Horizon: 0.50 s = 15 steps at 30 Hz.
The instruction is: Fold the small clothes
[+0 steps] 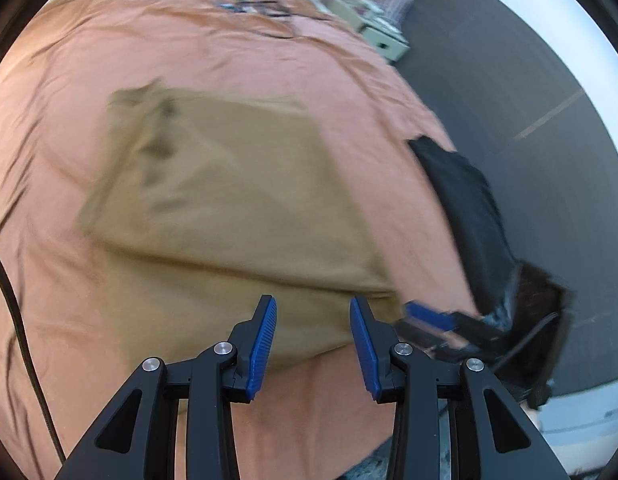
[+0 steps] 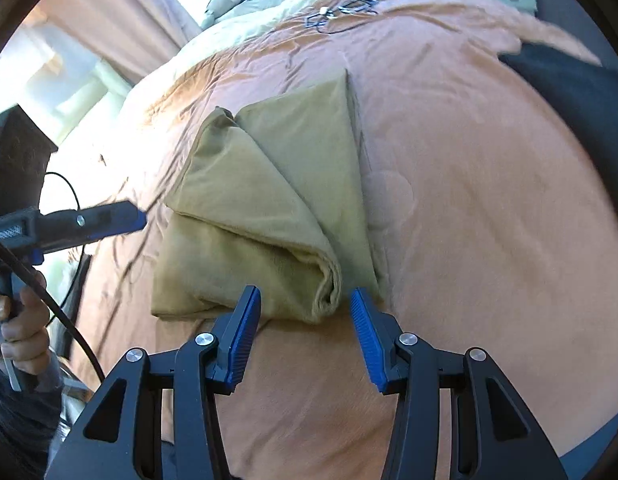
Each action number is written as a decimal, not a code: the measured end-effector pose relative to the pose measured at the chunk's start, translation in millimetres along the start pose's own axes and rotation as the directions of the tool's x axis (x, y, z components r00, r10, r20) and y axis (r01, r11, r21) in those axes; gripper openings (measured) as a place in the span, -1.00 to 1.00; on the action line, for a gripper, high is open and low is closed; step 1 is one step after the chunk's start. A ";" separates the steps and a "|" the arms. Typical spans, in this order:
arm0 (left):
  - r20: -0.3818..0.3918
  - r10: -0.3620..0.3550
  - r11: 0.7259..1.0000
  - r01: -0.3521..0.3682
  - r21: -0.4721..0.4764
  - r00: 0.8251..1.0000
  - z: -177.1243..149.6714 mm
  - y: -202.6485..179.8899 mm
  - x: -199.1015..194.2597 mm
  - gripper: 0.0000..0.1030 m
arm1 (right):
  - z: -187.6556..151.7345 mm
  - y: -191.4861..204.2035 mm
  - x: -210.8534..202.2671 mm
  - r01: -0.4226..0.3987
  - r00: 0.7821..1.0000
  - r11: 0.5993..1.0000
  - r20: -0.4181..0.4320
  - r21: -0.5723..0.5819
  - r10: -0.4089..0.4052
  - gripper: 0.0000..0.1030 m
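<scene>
- The khaki garment (image 2: 265,216) lies on the bed's orange cover (image 2: 469,208), already folded into a thick packet, with one flap laid diagonally over the rest.
- The right gripper (image 2: 305,312) hangs just before the near rolled edge of the packet. Its jaws stand partly open, and the blue pads (image 2: 245,336) hold nothing — the cloth is in front of them, not pressed between them.
- The left gripper (image 1: 313,324) hovers over the near edge of the same garment, seen blurred in its own view. Its jaws are also partly open and empty.
- In the right wrist view a hand (image 2: 17,320) grips the left tool's handle, at the far-left side of the packet.
- I judge that both jaws are free because the fold is laid down, and the packet rests by its own weight.
- A dark cloth (image 1: 465,204) waits at the bed's edge, well apart — perhaps the next piece.
</scene>
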<state>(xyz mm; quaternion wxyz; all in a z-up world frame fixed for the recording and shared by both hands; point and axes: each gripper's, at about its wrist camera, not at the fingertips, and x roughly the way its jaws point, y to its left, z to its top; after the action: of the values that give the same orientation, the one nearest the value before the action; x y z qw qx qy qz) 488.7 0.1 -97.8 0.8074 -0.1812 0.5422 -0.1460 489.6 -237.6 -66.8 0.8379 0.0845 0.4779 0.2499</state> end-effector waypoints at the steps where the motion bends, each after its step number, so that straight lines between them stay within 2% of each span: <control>1: 0.000 0.020 1.000 -0.020 -0.023 1.000 -4.8 12.7 -1.3 -0.22 | 2.5 2.6 1.5 0.015 1.000 1.000 -0.003 -0.020 -0.015 -0.15; 5: -0.005 0.068 0.992 -0.068 -0.107 0.998 -20.5 53.4 -3.6 -0.22 | 10.2 14.2 11.3 0.094 0.994 0.989 -0.036 -0.110 -0.099 -0.29; 8: -0.002 0.105 0.981 -0.104 -0.163 0.994 -34.0 81.3 -6.5 -0.22 | 14.4 20.0 21.4 0.119 0.989 0.981 -0.073 -0.156 -0.131 -0.45; 10: -0.011 0.124 0.973 -0.124 -0.194 0.992 -43.8 96.6 -5.3 -0.22 | 16.6 24.5 26.7 0.137 0.984 0.973 -0.086 -0.186 -0.155 -0.76; 11: -0.013 0.126 0.970 -0.126 -0.208 0.992 -48.0 102.8 -5.6 -0.22 | 18.3 25.4 27.7 0.146 0.983 0.970 -0.078 -0.196 -0.164 -0.84; 13: -0.022 0.109 0.964 -0.111 -0.241 0.994 -55.7 113.2 -2.9 -0.22 | 24.0 24.4 25.8 0.134 0.987 0.974 -0.060 -0.182 -0.147 -0.92; 15: -0.026 0.051 0.963 -0.056 -0.263 0.998 -62.9 117.8 0.2 -0.22 | 30.9 16.3 20.2 0.082 0.995 0.989 -0.043 -0.121 -0.088 -0.93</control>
<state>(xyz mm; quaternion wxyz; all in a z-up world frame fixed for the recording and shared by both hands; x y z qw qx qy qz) 435.1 96.6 -172.9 0.7744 -0.2709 0.5694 -0.0523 518.6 -210.5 -59.6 0.8395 0.0078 0.4854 0.2441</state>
